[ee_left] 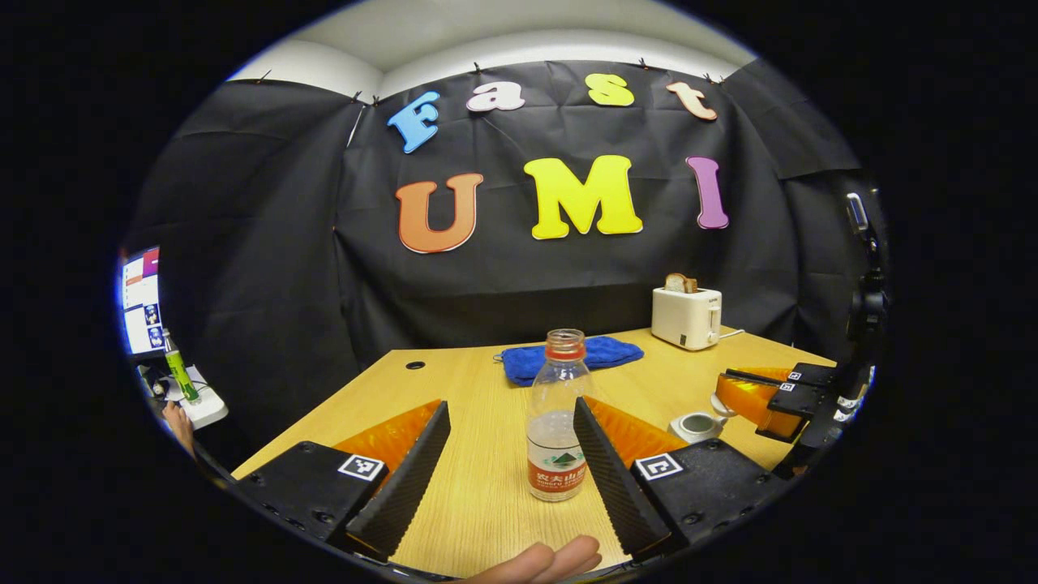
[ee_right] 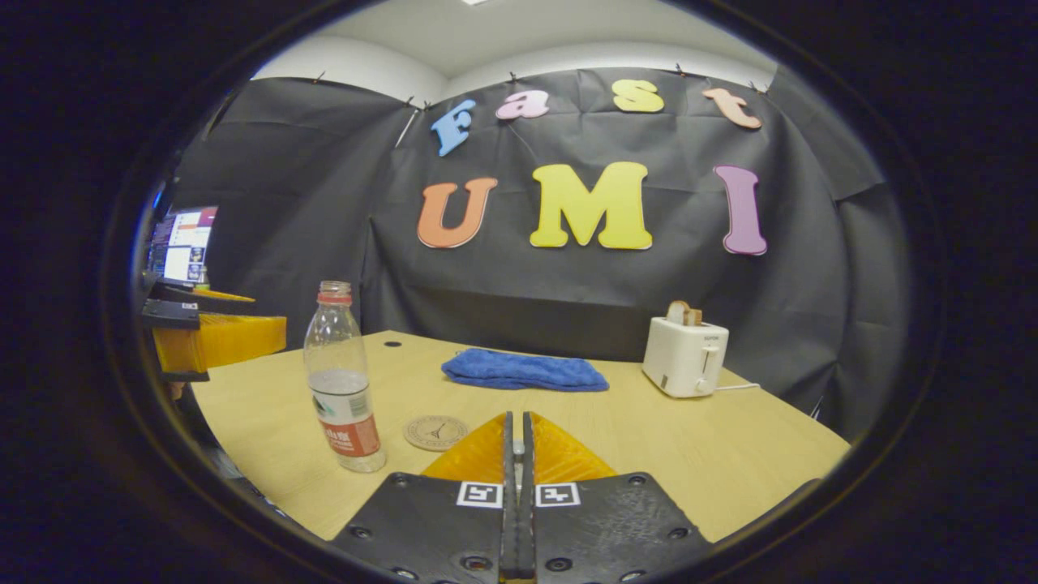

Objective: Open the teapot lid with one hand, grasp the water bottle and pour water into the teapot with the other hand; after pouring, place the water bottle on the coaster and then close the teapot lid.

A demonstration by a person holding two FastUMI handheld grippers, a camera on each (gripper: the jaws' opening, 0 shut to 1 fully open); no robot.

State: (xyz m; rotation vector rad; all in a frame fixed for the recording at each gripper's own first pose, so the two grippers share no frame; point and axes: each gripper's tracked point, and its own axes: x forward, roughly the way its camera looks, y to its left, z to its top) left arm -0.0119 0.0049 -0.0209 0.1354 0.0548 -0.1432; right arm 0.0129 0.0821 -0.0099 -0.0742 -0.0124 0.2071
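Left claw [ee_left: 511, 454] wide, bottle [ee_left: 558, 415] between fingers

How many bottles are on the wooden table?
1. The water bottle stands upright on the table, between the open fingers of the left gripper, beside the round coaster. A green bottle sits off the table, at the far left.

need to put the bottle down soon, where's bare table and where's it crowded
Bare wood lies between the round brown coaster and the white toaster, in front of the folded blue towel. The coaster top is free too. It is crowded around the clear plastic water bottle, between the left tongs, near the white teapot.
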